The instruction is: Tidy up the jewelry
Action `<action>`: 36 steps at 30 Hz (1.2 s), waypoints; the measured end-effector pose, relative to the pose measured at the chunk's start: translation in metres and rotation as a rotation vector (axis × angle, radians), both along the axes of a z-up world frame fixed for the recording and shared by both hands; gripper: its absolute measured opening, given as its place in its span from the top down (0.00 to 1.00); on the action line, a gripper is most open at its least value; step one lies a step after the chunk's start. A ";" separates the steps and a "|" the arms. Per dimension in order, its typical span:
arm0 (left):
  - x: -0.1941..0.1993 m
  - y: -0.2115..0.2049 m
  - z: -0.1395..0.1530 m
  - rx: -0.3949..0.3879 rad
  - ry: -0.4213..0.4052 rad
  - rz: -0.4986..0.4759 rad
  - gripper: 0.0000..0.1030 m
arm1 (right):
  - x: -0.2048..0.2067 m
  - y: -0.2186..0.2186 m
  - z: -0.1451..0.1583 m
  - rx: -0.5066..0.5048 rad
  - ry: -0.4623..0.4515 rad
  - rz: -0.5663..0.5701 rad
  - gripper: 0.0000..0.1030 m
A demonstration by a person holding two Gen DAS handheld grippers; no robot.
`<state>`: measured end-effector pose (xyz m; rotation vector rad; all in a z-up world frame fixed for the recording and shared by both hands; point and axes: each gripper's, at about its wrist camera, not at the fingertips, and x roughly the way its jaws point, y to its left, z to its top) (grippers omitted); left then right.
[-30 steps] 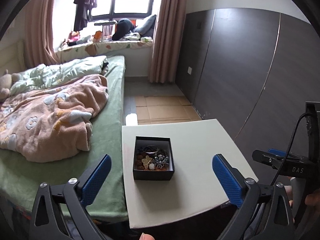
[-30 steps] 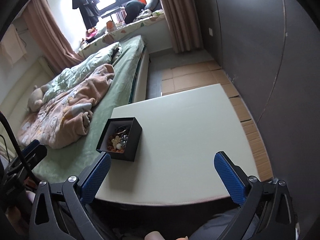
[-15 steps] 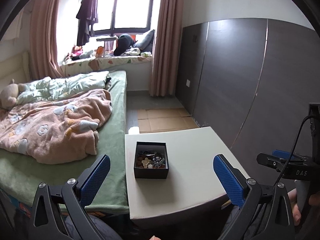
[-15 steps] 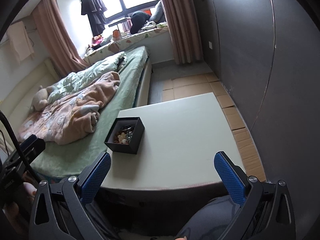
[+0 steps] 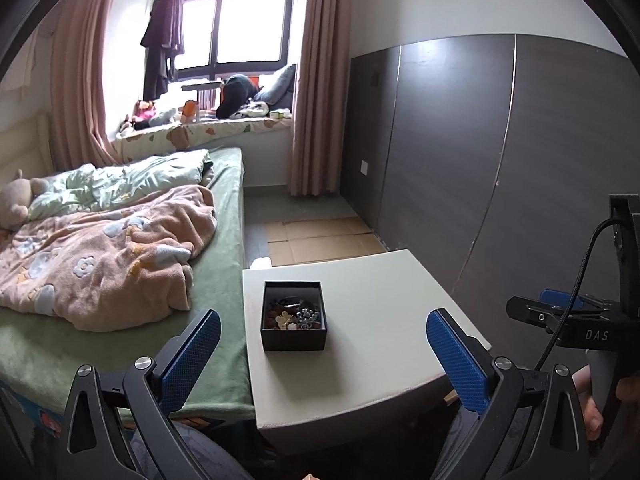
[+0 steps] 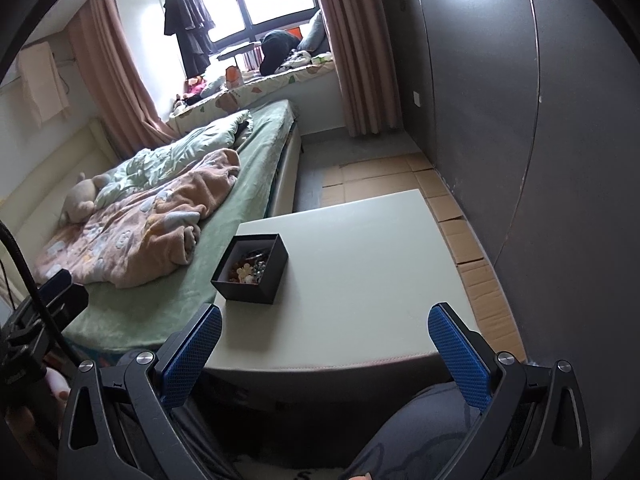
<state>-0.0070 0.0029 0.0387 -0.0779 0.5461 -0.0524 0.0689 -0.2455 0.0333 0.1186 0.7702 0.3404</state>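
Black-framed tools (image 5: 323,354) (image 6: 325,348) w/ blue textured pads (image 5: 456,358), silver screws.

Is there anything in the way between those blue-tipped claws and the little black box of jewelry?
Nothing visible. The black box sits open-topped on the white table, with only bare tabletop between it and the left gripper and right gripper. Both have their fingers spread open and empty.

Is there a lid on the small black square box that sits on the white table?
No, the small black square box on the white table stands open, with the jewelry showing inside it.
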 end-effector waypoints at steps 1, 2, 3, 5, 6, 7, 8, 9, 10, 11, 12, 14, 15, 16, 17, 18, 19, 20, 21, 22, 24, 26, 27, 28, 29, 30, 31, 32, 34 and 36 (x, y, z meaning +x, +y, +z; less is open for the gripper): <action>-0.001 0.000 0.000 -0.003 -0.002 -0.003 0.00 | -0.001 0.000 0.002 -0.001 -0.002 0.000 0.00; -0.003 0.001 0.000 -0.005 -0.003 -0.003 0.00 | -0.002 0.000 0.002 -0.001 -0.006 0.000 0.00; -0.004 0.001 0.000 -0.006 -0.004 -0.002 0.00 | -0.003 0.000 0.002 0.000 -0.007 0.001 0.00; -0.004 0.001 0.000 -0.004 -0.002 -0.002 0.00 | -0.005 0.000 0.004 -0.005 -0.010 0.004 0.00; -0.005 0.002 0.000 0.000 0.001 -0.003 0.00 | -0.006 0.000 0.005 -0.007 -0.010 0.004 0.00; -0.005 0.002 0.001 0.002 0.002 -0.005 0.00 | -0.007 0.000 0.005 -0.008 -0.008 0.004 0.00; -0.007 0.002 0.001 0.005 0.000 -0.008 0.00 | -0.006 0.000 0.004 -0.008 -0.002 0.004 0.00; -0.008 0.002 0.001 0.007 -0.002 -0.009 0.00 | -0.008 0.000 0.005 -0.007 0.000 0.004 0.00; -0.009 0.002 0.002 0.009 -0.005 -0.010 0.00 | -0.009 0.000 0.006 -0.008 0.001 0.004 0.00; -0.011 0.002 0.002 0.009 -0.008 -0.012 0.00 | -0.011 0.001 0.007 -0.011 -0.001 0.005 0.00; -0.011 0.003 0.002 0.008 -0.008 -0.013 0.00 | -0.011 0.002 0.008 -0.017 -0.004 0.006 0.00; -0.012 0.003 0.002 0.006 -0.007 -0.014 0.00 | -0.014 0.004 0.009 -0.029 -0.009 0.008 0.00; -0.012 0.004 0.002 0.003 -0.009 -0.015 0.00 | -0.015 0.005 0.009 -0.032 -0.010 0.009 0.00; -0.012 0.003 0.002 0.005 -0.009 -0.015 0.00 | -0.016 0.006 0.009 -0.033 -0.012 0.009 0.00; -0.012 0.003 0.002 0.007 -0.008 -0.016 0.00 | -0.016 0.006 0.009 -0.033 -0.012 0.007 0.00; -0.012 0.003 0.002 0.009 -0.008 -0.017 0.00 | -0.016 0.006 0.009 -0.033 -0.012 0.005 0.00; -0.011 0.002 0.001 0.010 -0.007 -0.018 0.00 | -0.017 0.006 0.009 -0.032 -0.011 0.004 0.00; -0.010 0.003 0.001 0.010 -0.006 -0.018 0.00 | -0.016 0.005 0.009 -0.030 -0.007 0.002 0.00; -0.010 0.003 0.001 0.010 -0.005 -0.018 0.00 | -0.016 0.005 0.008 -0.028 -0.005 0.000 0.00; -0.010 0.002 0.001 0.009 -0.002 -0.019 0.00 | -0.016 0.005 0.008 -0.026 -0.004 -0.001 0.00; -0.010 0.002 0.000 0.009 -0.003 -0.021 0.00 | -0.017 0.004 0.007 -0.026 -0.003 -0.001 0.00; -0.010 0.002 0.000 0.016 -0.002 -0.015 0.00 | -0.017 0.004 0.007 -0.028 -0.005 0.002 0.00; -0.011 0.002 0.000 0.018 -0.002 -0.015 0.00 | -0.017 0.004 0.007 -0.027 -0.006 0.002 0.00; -0.011 0.002 0.001 0.018 -0.003 -0.017 0.00 | -0.017 0.004 0.007 -0.027 -0.008 0.004 0.00; -0.012 0.002 0.001 0.017 -0.005 -0.016 0.00 | -0.018 0.004 0.007 -0.027 -0.010 0.006 0.00; -0.012 0.002 0.001 0.016 -0.006 -0.016 0.00 | -0.018 0.004 0.007 -0.029 -0.011 0.008 0.00; -0.012 0.002 0.001 0.016 -0.007 -0.016 0.00 | -0.020 0.005 0.007 -0.031 -0.012 0.008 0.00; -0.012 0.002 0.001 0.015 -0.007 -0.016 0.00 | -0.020 0.004 0.006 -0.032 -0.011 0.009 0.00; -0.012 0.003 0.002 0.013 -0.006 -0.016 0.00 | -0.020 0.005 0.006 -0.031 -0.006 0.011 0.00; -0.013 0.003 0.002 0.010 -0.006 -0.018 0.00 | -0.020 0.006 0.005 -0.033 0.000 0.012 0.00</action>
